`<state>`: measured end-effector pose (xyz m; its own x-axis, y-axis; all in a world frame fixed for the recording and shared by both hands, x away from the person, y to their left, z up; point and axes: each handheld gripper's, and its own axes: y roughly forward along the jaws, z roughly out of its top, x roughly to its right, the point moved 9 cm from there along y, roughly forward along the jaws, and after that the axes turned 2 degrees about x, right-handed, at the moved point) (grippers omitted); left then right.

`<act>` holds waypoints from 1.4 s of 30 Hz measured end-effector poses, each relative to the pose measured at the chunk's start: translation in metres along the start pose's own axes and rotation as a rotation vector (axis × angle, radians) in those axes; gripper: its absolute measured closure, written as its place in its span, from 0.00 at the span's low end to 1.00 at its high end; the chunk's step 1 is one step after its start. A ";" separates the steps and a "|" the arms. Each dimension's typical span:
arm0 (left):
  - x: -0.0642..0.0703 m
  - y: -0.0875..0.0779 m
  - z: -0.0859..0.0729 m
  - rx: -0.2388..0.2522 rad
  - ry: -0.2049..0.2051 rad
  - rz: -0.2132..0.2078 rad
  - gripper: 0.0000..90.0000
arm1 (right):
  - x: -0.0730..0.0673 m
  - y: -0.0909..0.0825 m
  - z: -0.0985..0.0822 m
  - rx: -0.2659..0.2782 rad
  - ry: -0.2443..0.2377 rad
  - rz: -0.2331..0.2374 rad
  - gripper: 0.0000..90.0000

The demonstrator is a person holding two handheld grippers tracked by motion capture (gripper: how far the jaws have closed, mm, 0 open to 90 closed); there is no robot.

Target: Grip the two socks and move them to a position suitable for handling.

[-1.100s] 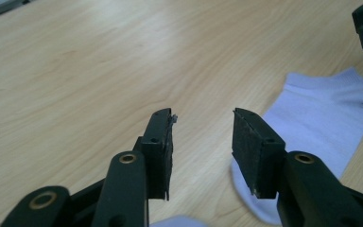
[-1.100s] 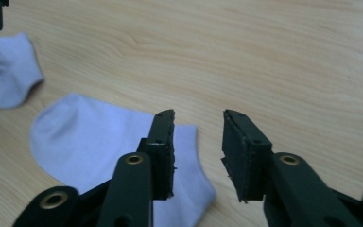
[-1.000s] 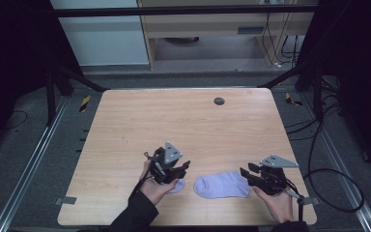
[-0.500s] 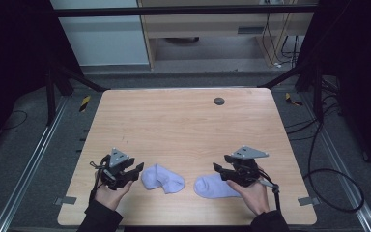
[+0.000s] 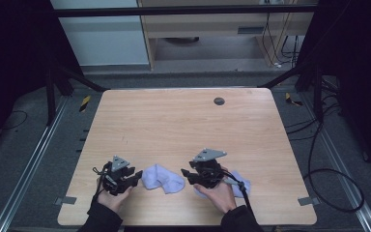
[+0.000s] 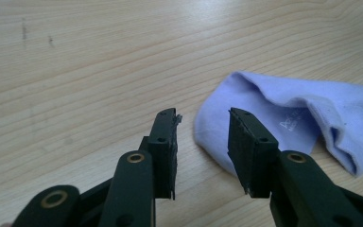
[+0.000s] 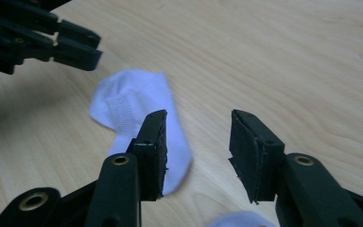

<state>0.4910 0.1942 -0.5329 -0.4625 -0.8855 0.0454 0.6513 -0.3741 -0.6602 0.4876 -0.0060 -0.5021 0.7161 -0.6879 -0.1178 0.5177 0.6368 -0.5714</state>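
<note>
Lying between the two tools, the crumpled pale lilac fabric sock (image 5: 162,178) rests on the light wooden table (image 5: 183,130) near its front edge, with its long axis running roughly across the table from one tool toward the other. The left tool (image 5: 136,180) sits just beside the sock's nearer end; in the left gripper view (image 6: 202,137) its jaws have just been closing and stand part open, astride the rounded edge of the sock (image 6: 283,118) without pressing it. The right tool (image 5: 185,174) points toward the sock's opposite end and sits slightly farther off; its jaws have likewise just been closing, stand part open and hold nothing (image 7: 197,142). A second pale lilac sock (image 5: 236,182) lies partly under the right hand (image 5: 220,193). Judged from this layout, the left tool is nearer and better aligned for the pick.
</note>
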 end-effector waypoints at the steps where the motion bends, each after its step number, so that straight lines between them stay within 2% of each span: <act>1: 0.002 0.002 0.000 -0.005 0.003 -0.001 0.70 | -0.005 0.004 -0.002 -0.008 -0.004 0.009 0.64; 6: 0.007 0.013 -0.002 -0.032 0.028 -0.005 0.70 | -0.023 0.024 -0.015 -0.060 -0.026 0.035 0.68; 11: 0.006 0.020 -0.006 -0.064 0.048 0.003 0.71 | -0.039 0.040 -0.023 -0.095 -0.064 0.046 0.70; 14: 0.006 0.021 -0.008 -0.074 0.045 0.000 0.75 | -0.049 0.048 -0.025 -0.103 -0.056 0.064 0.70; 16: 0.006 0.022 -0.009 -0.081 0.039 0.002 0.77 | -0.054 0.055 -0.030 -0.125 -0.072 0.062 0.70; 19: 0.006 0.023 -0.011 -0.096 0.049 -0.002 0.81 | -0.057 0.061 -0.036 -0.145 -0.089 0.052 0.71; 22: 0.007 0.023 -0.011 -0.101 0.051 0.002 0.85 | -0.056 0.062 -0.036 -0.143 -0.101 0.029 0.77; 27: 0.008 0.024 -0.011 -0.106 0.051 -0.007 0.91 | -0.054 0.062 -0.036 -0.148 -0.089 0.014 0.91; 30: 0.009 0.024 -0.011 -0.109 0.056 -0.009 0.93 | -0.054 0.062 -0.036 -0.155 -0.080 0.003 0.93; 33: 0.008 0.024 -0.011 -0.107 0.050 -0.018 0.93 | -0.052 0.059 -0.031 -0.135 -0.057 0.009 0.93; 36: 0.008 0.024 -0.011 -0.110 0.052 -0.020 0.93 | -0.046 0.053 -0.021 -0.098 0.024 0.035 0.93; 42: 0.008 0.024 -0.011 -0.112 0.056 -0.022 0.94 | -0.017 0.043 0.000 -0.050 0.144 0.025 0.93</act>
<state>0.4961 0.1811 -0.5567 -0.5110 -0.8593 0.0213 0.5707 -0.3577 -0.7392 0.4974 0.0326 -0.5246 0.6522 -0.7173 -0.2451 0.4741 0.6383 -0.6064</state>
